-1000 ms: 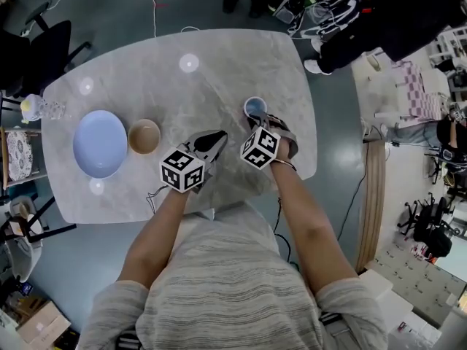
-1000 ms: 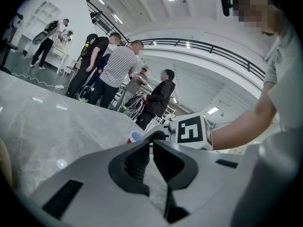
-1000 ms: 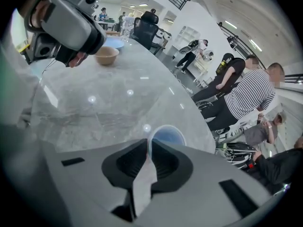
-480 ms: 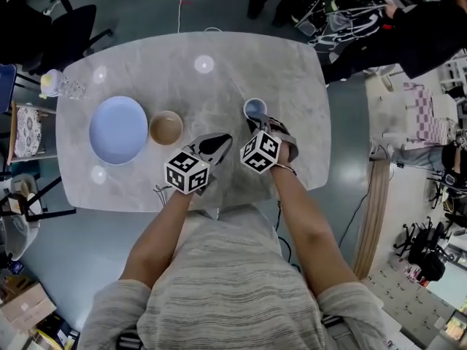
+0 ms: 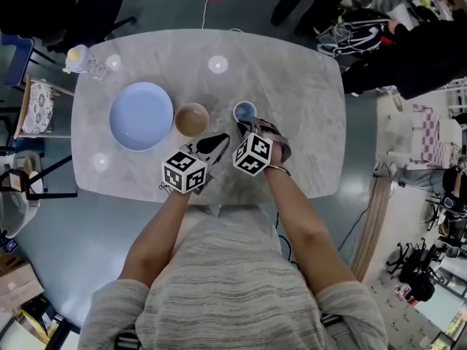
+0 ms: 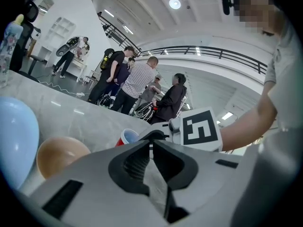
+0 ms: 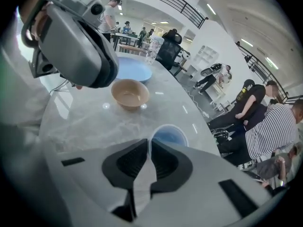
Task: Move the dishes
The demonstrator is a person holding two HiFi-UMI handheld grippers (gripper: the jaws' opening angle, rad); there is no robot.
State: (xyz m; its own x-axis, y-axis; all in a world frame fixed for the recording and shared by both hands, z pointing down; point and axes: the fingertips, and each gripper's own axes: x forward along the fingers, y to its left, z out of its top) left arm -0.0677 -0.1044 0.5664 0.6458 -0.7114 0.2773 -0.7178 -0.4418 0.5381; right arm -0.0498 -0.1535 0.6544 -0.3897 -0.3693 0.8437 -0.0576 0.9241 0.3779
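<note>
The pale marble table (image 5: pixel 306 122) carries three dishes in a loose row across its middle. The largest, a light blue plate (image 5: pixel 141 115), lies to the left. Just right of it, close but apart, sits the tan bowl (image 5: pixel 192 119). Right of the bowl comes the smallest, a red cup (image 5: pixel 245 111) with a blue inside.

The right gripper (image 7: pixel 149 144) points steeply down at the near side of the cup. Its jaws are drawn nearly together, with the thin wall of the cup's rim pinched between the tips. Whether the cup's base rests on the marble or hangs just above it cannot be told. The left gripper (image 6: pixel 151 143) sits just beside the right one, on its left and a little nearer the person. Its jaws are closed tip to tip with nothing between them, aimed roughly at the gap between bowl and cup.

The weak spot is that one-sided pinch. It bites only a narrow stretch of rim, so the cup could swing under the tips, or slip free if it is moved quickly or jolted. The tan bowl is near on the cup's left, and a sideways carry that way could knock the cup against it and lever the cup out of the grip. The two grippers also sit close enough that a turn of either wrist might bump one against the other and shake the hold.
</note>
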